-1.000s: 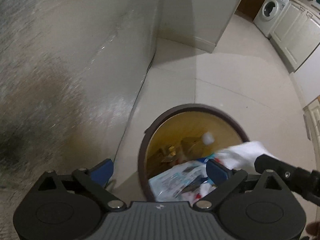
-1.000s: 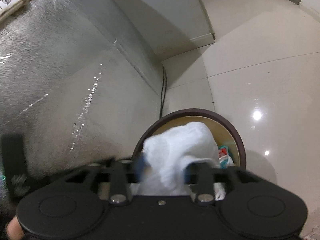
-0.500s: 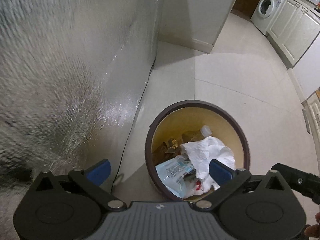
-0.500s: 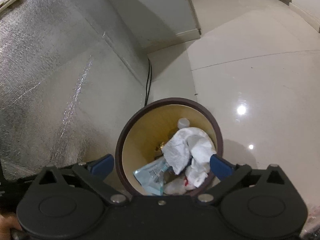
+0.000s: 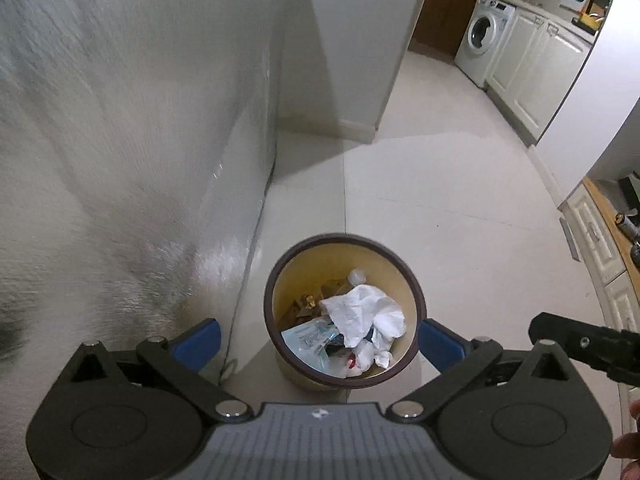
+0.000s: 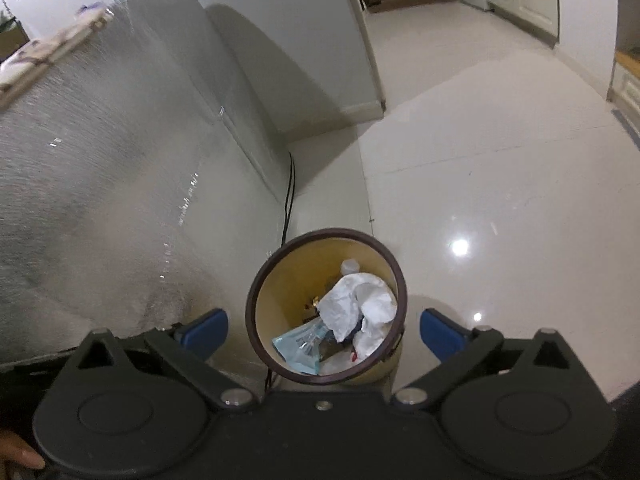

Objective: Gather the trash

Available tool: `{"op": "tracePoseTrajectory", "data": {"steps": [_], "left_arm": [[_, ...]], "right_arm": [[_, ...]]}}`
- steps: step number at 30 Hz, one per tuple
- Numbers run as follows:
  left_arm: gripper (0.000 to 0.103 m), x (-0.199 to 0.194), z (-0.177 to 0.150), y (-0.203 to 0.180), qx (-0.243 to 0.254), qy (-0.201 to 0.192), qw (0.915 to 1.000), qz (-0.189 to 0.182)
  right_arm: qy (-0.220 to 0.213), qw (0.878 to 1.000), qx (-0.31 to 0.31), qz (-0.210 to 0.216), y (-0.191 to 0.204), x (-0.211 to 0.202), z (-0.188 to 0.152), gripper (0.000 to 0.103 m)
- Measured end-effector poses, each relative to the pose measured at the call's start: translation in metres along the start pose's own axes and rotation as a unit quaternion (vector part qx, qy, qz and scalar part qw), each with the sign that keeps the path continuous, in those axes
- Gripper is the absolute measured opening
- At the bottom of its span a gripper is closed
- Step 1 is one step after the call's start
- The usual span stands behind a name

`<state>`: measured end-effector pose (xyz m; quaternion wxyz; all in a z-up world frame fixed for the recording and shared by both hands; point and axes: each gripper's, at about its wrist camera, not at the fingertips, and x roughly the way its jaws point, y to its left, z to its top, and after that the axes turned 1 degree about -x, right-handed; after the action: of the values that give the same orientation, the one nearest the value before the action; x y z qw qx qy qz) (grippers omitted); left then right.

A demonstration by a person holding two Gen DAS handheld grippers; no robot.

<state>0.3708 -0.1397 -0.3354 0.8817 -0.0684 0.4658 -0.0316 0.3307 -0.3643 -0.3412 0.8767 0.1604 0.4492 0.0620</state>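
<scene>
A round bin [image 5: 416,280] with a dark brown rim and yellow inside stands on the pale floor beside a silver wall. Inside it lie crumpled white paper [image 5: 360,312], a light blue plastic packet [image 5: 306,336] and other scraps. My left gripper [image 5: 318,338] hangs open above the bin, nothing between its blue pads. In the right wrist view the same bin [image 6: 256,280] holds the white paper [image 6: 356,300] and the blue packet [image 6: 298,344]. My right gripper [image 6: 324,330] is open wide and empty, high over the bin. Its black body shows at the right edge of the left wrist view.
A silver foil-like wall [image 5: 120,140] rises on the left, with a black cable [image 6: 289,196] running down at its foot. A white pillar [image 5: 352,40] stands behind. A washing machine [image 5: 482,36] and white cabinets [image 5: 532,72] line the far right. Glossy tiled floor [image 6: 500,200] spreads to the right.
The right gripper opened and let the white paper fall into the bin. Both grippers rose, so the bin looks smaller and farther below.
</scene>
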Motion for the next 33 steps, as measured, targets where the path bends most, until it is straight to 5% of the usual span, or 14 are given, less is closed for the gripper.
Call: {"op": "tracePoseTrajectory", "data": {"steps": [19, 33], "left_arm": [[0.103, -0.207, -0.005, -0.038, 0.080, -0.108, 0.9901, -0.041], [0.103, -0.325, -0.027, 0.000, 0.099, -0.156, 0.9819, -0.042]], "right_arm": [[-0.131, 0.991, -0.007, 0.014, 0.056, -0.200, -0.013, 0.103], [-0.174, 0.983, -0.058, -0.011, 0.131, -0.305, -0.035, 0.103]]}}
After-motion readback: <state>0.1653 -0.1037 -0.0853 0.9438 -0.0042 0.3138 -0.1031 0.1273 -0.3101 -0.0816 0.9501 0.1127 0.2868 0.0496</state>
